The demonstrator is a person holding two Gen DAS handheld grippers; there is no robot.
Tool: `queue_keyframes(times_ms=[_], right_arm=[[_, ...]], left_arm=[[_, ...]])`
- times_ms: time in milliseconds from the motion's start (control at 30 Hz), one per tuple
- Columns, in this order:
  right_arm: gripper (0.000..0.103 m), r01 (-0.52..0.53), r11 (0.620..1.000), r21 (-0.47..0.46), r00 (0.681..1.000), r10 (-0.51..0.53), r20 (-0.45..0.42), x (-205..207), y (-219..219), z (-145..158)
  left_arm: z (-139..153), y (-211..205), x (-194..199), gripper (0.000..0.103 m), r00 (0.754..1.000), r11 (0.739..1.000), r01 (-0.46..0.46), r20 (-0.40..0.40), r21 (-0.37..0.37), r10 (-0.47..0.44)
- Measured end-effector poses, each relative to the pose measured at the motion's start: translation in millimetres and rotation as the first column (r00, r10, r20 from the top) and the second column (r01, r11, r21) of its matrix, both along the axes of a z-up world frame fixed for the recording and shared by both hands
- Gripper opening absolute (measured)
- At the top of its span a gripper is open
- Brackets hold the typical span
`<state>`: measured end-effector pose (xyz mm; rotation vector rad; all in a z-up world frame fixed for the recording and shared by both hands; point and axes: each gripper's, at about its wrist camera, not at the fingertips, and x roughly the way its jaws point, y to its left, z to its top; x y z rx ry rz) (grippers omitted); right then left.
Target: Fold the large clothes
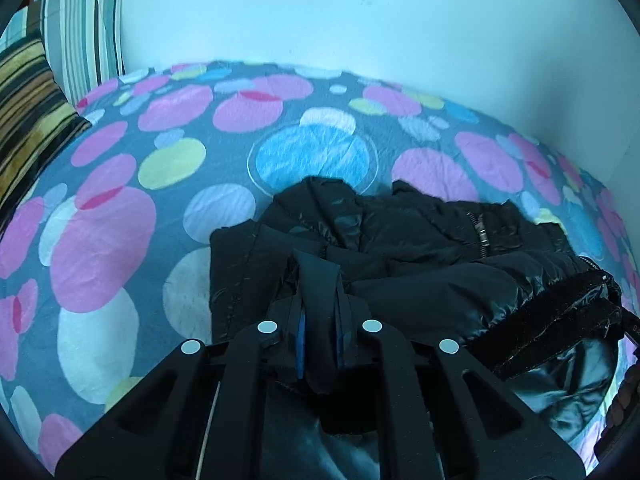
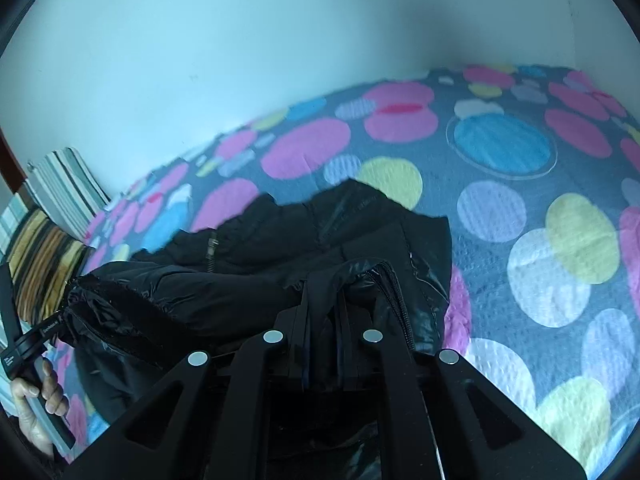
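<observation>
Left wrist: striped pillows (image 1: 80, 36) beyond black jacket (image 1: 420, 248), bedsheet (image 1: 160, 184) beneath.

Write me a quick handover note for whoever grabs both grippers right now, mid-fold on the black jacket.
Left gripper: shut on the black puffer jacket, pinching its left edge.
Right gripper: shut on the jacket too, near the zipper edge.
Jacket lies bunched on the dotted bedsheet, partly lifted between both grips; striped pillows sit at the bed's far corner.
Done: both edges gripped.
Left: carry the held edge over, lay it flat, smooth, finish the folds.
</observation>
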<state>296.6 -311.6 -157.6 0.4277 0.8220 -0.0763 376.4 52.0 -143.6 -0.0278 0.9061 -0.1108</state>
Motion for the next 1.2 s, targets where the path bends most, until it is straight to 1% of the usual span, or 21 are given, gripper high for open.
queue_keyframes(times_ms=[133, 233, 333, 467, 533, 600, 633, 700, 800, 833, 900, 933, 967, 1033, 1200], right_arm=[[0.008, -0.001, 1.0, 0.012, 0.998, 0.002, -0.063, 16.8, -1.6, -29.1], [0.008, -0.006, 1.0, 0.009, 0.997, 0.007, -0.071, 19.1, -0.6, -39.5], [0.008, -0.005, 1.0, 0.017, 0.997, 0.007, -0.074, 20.1, -1.6, -40.4], [0.008, -0.003, 1.0, 0.031, 0.997, 0.005, -0.075, 20.4, -3.2, -38.7], [0.008, -0.004, 0.999, 0.036, 0.997, 0.007, -0.078, 22.1, -3.9, -38.6], [0.008, -0.005, 0.999, 0.048, 0.997, 0.009, -0.08, 21.6, -5.9, -36.7], [0.009, -0.006, 0.999, 0.052, 0.997, 0.01, -0.08, 21.6, -6.9, -35.8], [0.011, -0.01, 0.998, 0.054, 0.997, 0.015, -0.078, 20.3, -7.4, -32.4], [0.015, -0.009, 0.998, 0.057, 0.998, 0.013, -0.069, 15.2, -8.0, -24.6], [0.019, -0.004, 0.998, 0.062, 0.998, 0.008, -0.064, 11.7, -8.9, -19.9], [0.039, 0.005, 0.997, 0.083, 0.999, -0.003, -0.034, 2.1, -12.1, -8.8], [0.061, 0.009, 0.996, 0.089, 1.0, -0.008, -0.012, -3.1, -13.6, -2.3], [0.071, 0.016, 0.996, 0.082, 1.0, -0.017, 0.013, -8.4, -14.3, 4.4], [0.071, 0.014, 0.998, 0.053, 0.999, -0.017, 0.046, -18.3, -15.3, 18.0], [0.071, -0.008, 1.0, 0.029, 0.998, 0.006, 0.058, -30.3, -19.7, 28.6]], left_arm=[[-21.0, -2.7, 7.6, 0.011, 1.0, 1.0, 0.015, -0.011, -0.009, -0.015], [-26.6, -8.6, 7.2, 0.011, 1.0, 0.999, 0.029, 0.003, 0.024, -0.029], [-22.9, -9.2, 7.0, 0.011, 0.999, 0.999, 0.039, 0.015, 0.034, -0.039], [-10.8, -3.6, 1.6, 0.017, 0.998, 0.999, 0.043, 0.035, 0.028, -0.044], [-5.7, -0.9, -2.4, 0.026, 0.998, 0.999, 0.046, 0.045, 0.026, -0.047], [1.7, 5.1, -9.6, 0.057, 0.997, 0.999, 0.012, 0.073, 0.053, -0.016], [5.3, 9.0, -12.5, 0.06, 0.997, 0.999, 0.002, 0.083, 0.049, -0.006], [12.6, 20.2, -17.9, 0.065, 0.997, 1.0, -0.001, 0.082, 0.015, -0.001], [22.6, 31.3, -27.3, 0.07, 0.995, 1.0, -0.007, 0.103, 0.01, 0.005], [24.8, 33.2, -29.7, 0.071, 0.994, 1.0, -0.004, 0.108, 0.012, 0.003], [30.6, 38.9, -35.8, 0.075, 0.993, 1.0, -0.006, 0.122, 0.013, 0.004], [33.0, 42.2, -38.5, 0.075, 0.992, 1.0, -0.011, 0.129, 0.008, 0.01], [35.6, 45.8, -40.9, 0.075, 0.991, 1.0, -0.016, 0.134, 0.001, 0.016], [40.6, 54.0, -44.9, 0.075, 0.989, 0.999, -0.024, 0.143, -0.024, 0.028], [46.6, 64.7, -50.2, 0.075, 0.987, 0.999, -0.038, 0.158, -0.028, 0.042]])
